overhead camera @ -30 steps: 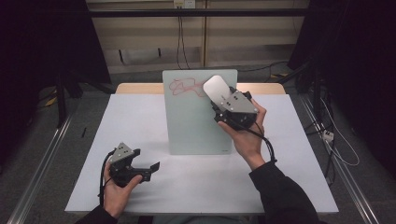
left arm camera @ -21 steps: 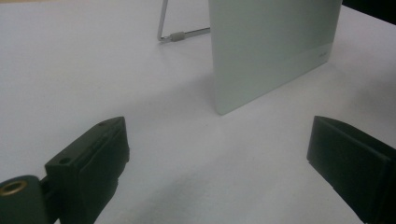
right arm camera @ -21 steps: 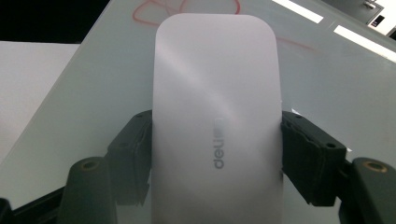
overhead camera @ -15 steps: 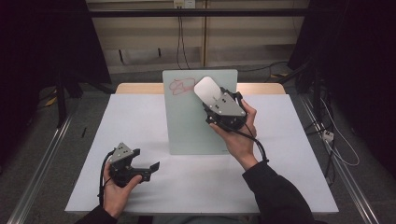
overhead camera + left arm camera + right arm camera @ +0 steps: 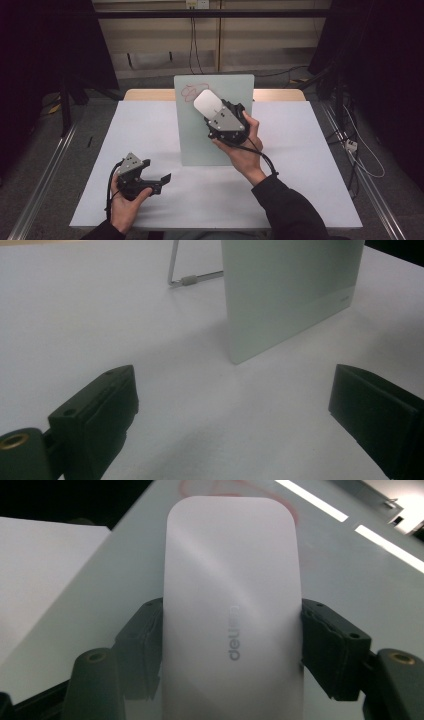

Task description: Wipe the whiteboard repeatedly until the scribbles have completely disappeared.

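Right gripper view — eraser (image 5: 231, 625) hides most red scribble (image 5: 200, 489) — board (image 5: 360, 580) cropped.

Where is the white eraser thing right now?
In the high view the white eraser is clamped in the right gripper, against the upper part of the standing whiteboard, just right of the red scribble.
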